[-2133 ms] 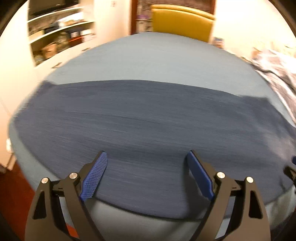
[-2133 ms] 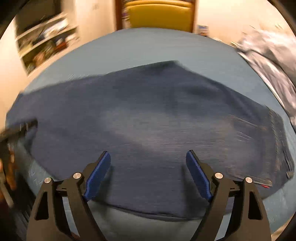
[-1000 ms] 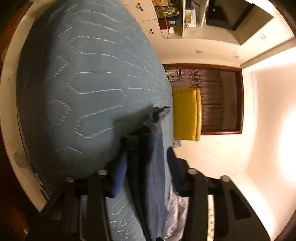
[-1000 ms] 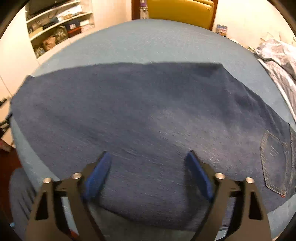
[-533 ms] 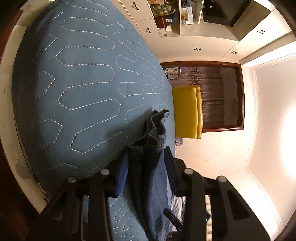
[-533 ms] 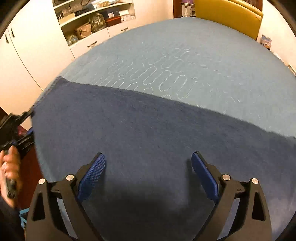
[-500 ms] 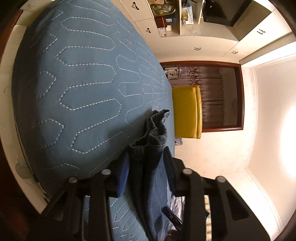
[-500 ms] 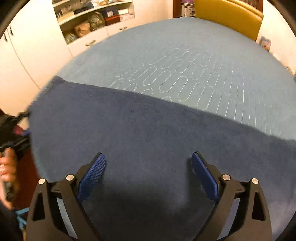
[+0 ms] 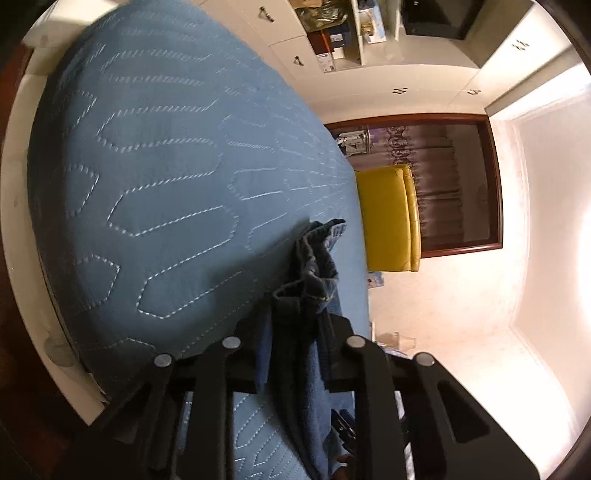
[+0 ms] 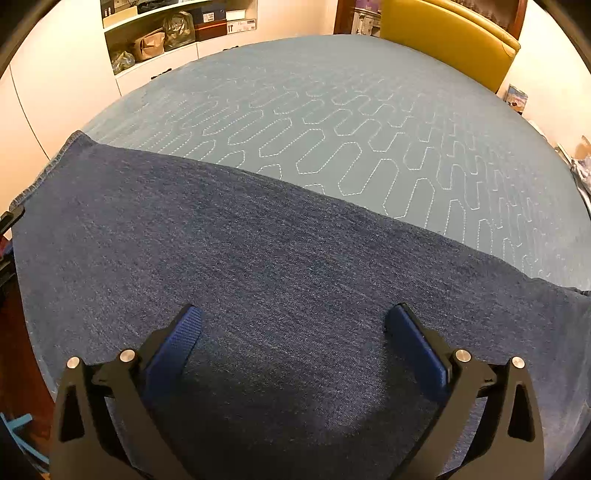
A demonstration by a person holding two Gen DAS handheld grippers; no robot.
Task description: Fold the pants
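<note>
Dark blue jeans (image 10: 258, 258) lie flat across the near part of a quilted light-blue bed (image 10: 351, 110), their hem end at the left edge. My right gripper (image 10: 293, 332) is open and empty, hovering just above the denim near the bed's front edge. My left gripper (image 9: 293, 328), turned on its side, is shut on the bunched hem end of the jeans (image 9: 314, 266); the fabric sticks out past the pads and hangs down between the fingers. It shows faintly at the far left of the right wrist view (image 10: 9, 221).
A yellow chair (image 10: 447, 40) stands behind the bed (image 9: 155, 177). White shelves with bags and boxes (image 10: 166, 33) line the back left wall. Crumpled clothing (image 10: 581, 166) lies at the right edge. Dark red floor (image 10: 14, 332) borders the bed on the left.
My left gripper turned sideways, closed on the jeans' hem end and now clamps it tighter. My right gripper shifted left along the flat jeans and stayed open.
</note>
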